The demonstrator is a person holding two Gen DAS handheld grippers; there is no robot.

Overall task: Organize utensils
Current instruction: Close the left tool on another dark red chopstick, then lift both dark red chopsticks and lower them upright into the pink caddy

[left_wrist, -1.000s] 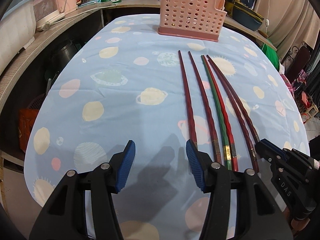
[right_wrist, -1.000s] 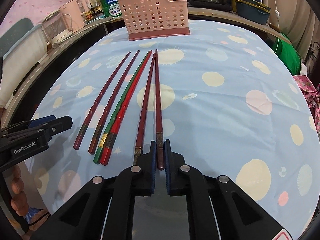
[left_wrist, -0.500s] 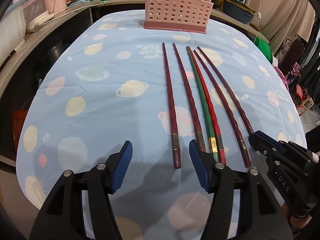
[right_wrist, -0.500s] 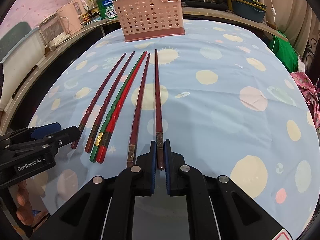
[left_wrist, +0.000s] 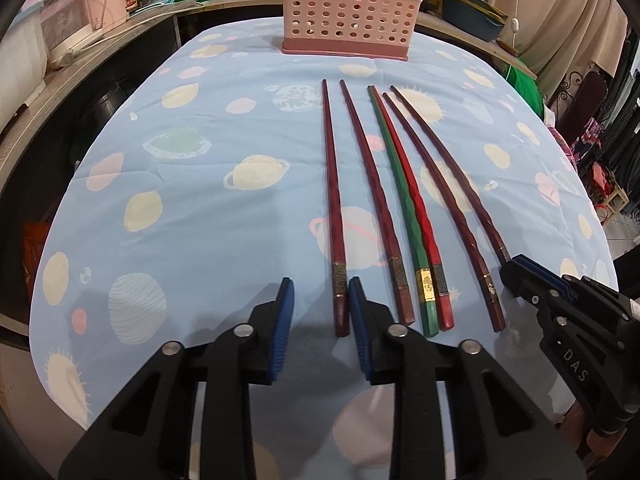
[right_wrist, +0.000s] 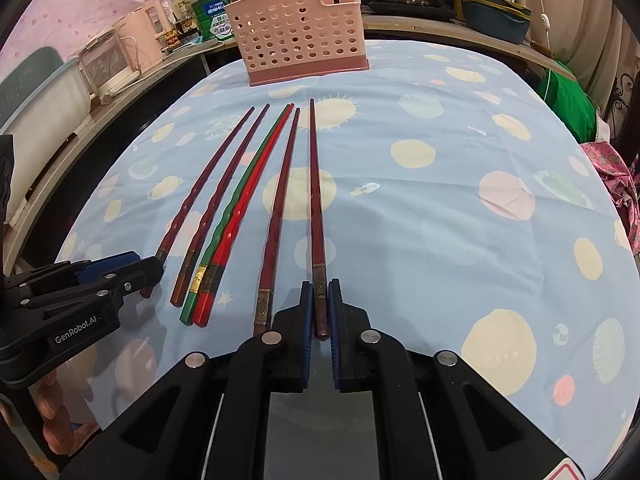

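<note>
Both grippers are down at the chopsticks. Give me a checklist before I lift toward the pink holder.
1. Right gripper shut on the rightmost chopstick: ok.
2. Left gripper grip on the leftmost chopstick: not ok. Its jaws have just been closing and the chopstick is between them, but a gap shows beside one pad.
3. Neighbouring chopstick outside the left jaws: ok.
4. Pink holder upright at the far end of the tablecloth: ok.
5. Free room inside the holder: cannot tell.
</note>
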